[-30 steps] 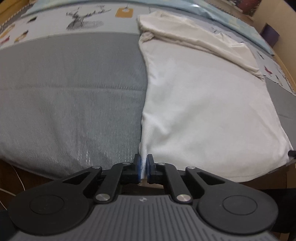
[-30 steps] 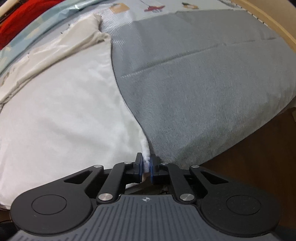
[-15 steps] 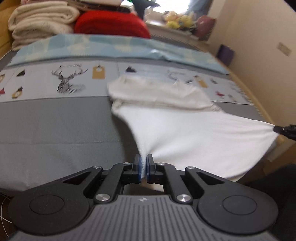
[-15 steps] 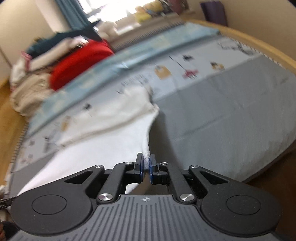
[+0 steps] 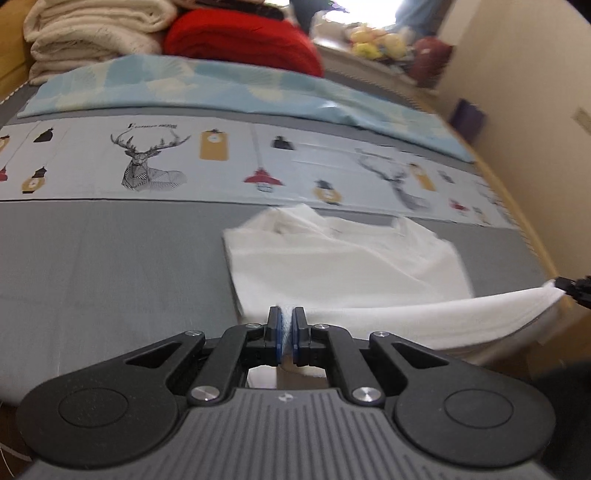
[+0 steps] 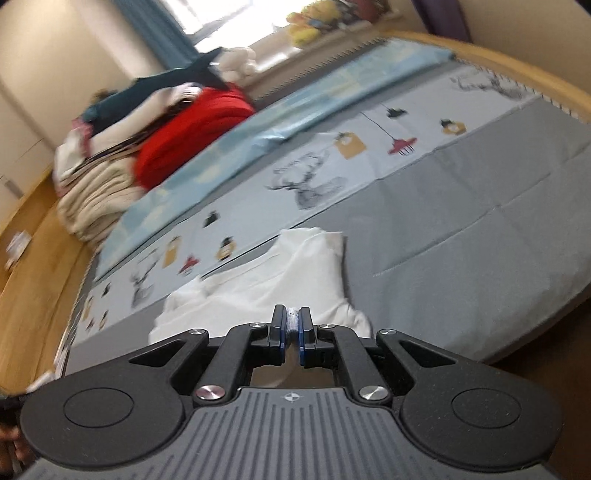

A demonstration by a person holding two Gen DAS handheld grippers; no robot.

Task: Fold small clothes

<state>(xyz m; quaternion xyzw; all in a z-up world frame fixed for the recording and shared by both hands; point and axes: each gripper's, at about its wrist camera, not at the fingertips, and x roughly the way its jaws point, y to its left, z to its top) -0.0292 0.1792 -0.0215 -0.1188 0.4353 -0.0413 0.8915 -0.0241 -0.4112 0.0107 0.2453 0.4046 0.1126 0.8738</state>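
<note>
Gripper in my left hand (image 5: 287,320) is clenched on one near corner of the white garment (image 5: 343,254), with a fold of cloth pinched between its blue pads. My right gripper (image 6: 291,321) is clamped on the other near corner, where a bunch of white fabric shows between its fingers. From the left view the hem runs taut and raised off to the right, to the tip of my right gripper at the picture's edge. The garment's far part lies rumpled on the grey bedspread (image 5: 103,266), just short of the pale band printed with deer and lamps (image 5: 155,162). Farther off sit a light blue cover (image 5: 207,88), a red blanket (image 5: 240,40) and cream folded blankets (image 5: 92,33).
</note>
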